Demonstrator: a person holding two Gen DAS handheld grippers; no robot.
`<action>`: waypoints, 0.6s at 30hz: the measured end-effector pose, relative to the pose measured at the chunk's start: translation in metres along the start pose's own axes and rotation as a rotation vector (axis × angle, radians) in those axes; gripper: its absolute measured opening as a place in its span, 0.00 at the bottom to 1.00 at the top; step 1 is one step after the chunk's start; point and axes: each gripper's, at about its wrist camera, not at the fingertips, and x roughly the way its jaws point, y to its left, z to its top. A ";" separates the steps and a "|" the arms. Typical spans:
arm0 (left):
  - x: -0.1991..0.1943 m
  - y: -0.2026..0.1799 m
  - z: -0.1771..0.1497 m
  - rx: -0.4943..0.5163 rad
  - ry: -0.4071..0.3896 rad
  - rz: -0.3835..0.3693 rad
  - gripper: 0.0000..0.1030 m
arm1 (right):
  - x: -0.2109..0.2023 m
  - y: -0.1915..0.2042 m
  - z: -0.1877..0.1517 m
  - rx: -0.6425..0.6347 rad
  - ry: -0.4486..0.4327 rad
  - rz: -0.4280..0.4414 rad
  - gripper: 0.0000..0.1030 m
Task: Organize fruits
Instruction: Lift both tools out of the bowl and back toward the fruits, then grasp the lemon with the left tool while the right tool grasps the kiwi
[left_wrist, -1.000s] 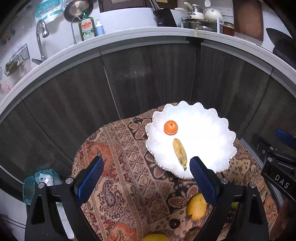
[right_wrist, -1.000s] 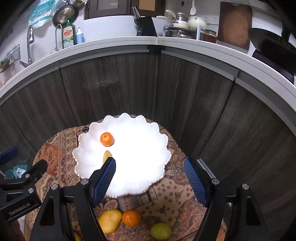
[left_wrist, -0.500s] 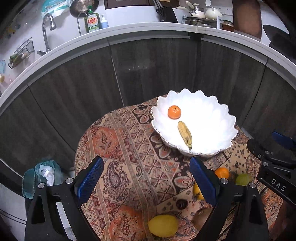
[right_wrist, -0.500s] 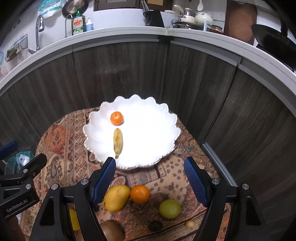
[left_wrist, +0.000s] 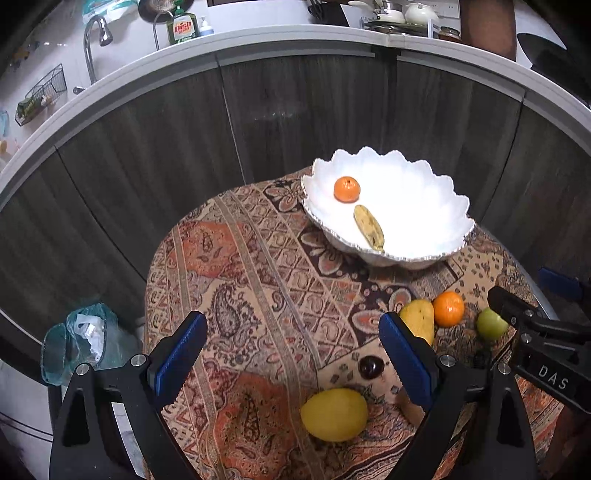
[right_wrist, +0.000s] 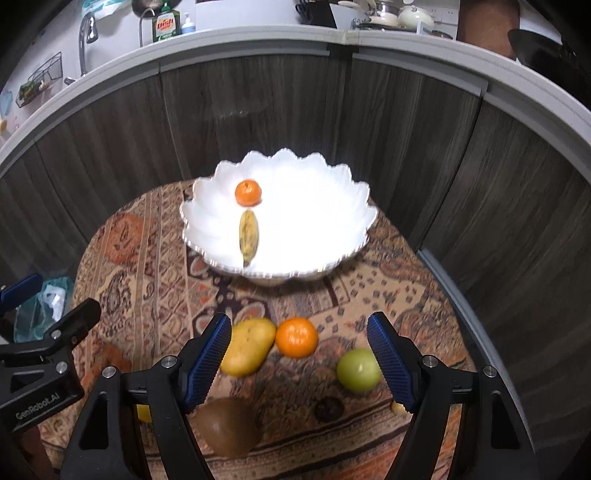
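white scalloped bowl, glossy, with a beaded rim; stands at the far side of a small round bench covered in a paisley cloth of rust, cream and brown.

contents of bowl: one small orange mandarin; one short banana, yellow with brown speckling, lying lengthwise just in front of the mandarin.

loose fruit on the cloth, near side:
- mango, yellow, oblong, touching a second mandarin, bright orange.
- green apple, round, pale, to the right of that mandarin.
- kiwi, brown, matte, nearest the right camera.
- lemon, yellow, smooth, at the near edge in the left view.
- dark round fruit, small, glossy, just beyond the lemon; kind cannot be told.

left claw: blue pads spread wide, nothing between them, above the cloth.

right claw: blue pads spread wide, gripping nothing, framing the mango, mandarin and apple.
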 end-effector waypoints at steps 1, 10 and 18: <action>0.001 0.001 -0.004 -0.004 0.005 -0.002 0.92 | 0.001 0.001 -0.004 -0.002 0.008 0.002 0.74; 0.007 0.008 -0.037 0.002 0.041 0.005 0.92 | 0.010 0.014 -0.033 -0.041 0.064 0.025 0.74; 0.014 0.018 -0.061 -0.015 0.085 0.016 0.95 | 0.017 0.030 -0.052 -0.079 0.107 0.062 0.74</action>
